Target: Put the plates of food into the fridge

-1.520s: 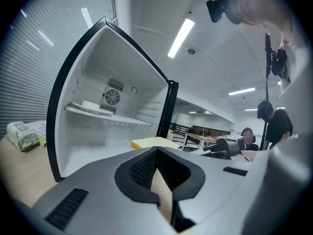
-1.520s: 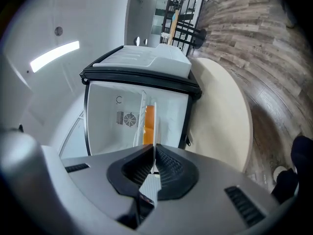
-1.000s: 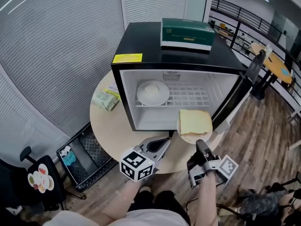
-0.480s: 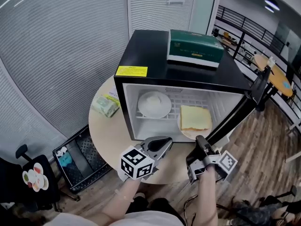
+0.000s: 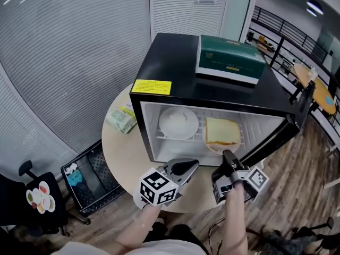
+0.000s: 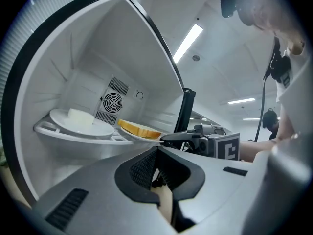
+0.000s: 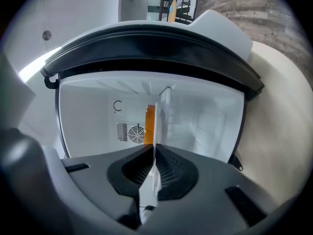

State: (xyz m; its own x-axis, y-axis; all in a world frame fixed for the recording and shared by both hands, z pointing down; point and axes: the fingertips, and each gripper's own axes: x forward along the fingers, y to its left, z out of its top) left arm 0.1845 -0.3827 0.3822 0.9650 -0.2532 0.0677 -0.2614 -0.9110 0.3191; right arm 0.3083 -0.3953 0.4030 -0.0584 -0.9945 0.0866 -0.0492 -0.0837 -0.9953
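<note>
The fridge (image 5: 204,86) holds a white-food plate (image 5: 175,122) and, ahead of the right gripper (image 5: 227,155) pinching its rim, the toast plate (image 5: 222,132); left gripper (image 5: 193,165) closed, empty.

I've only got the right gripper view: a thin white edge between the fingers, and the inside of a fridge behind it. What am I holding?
Observer: In the head view, the right gripper pinches the rim of a plate with bread on it.
Operator: Is anything else already inside?
Observer: Yes, another plate with white food sits on the shelf, to the left of yours.
Operator: And my other hand?
Observer: The left gripper has its fingers closed on nothing. It is just outside the open front of the fridge.
</note>
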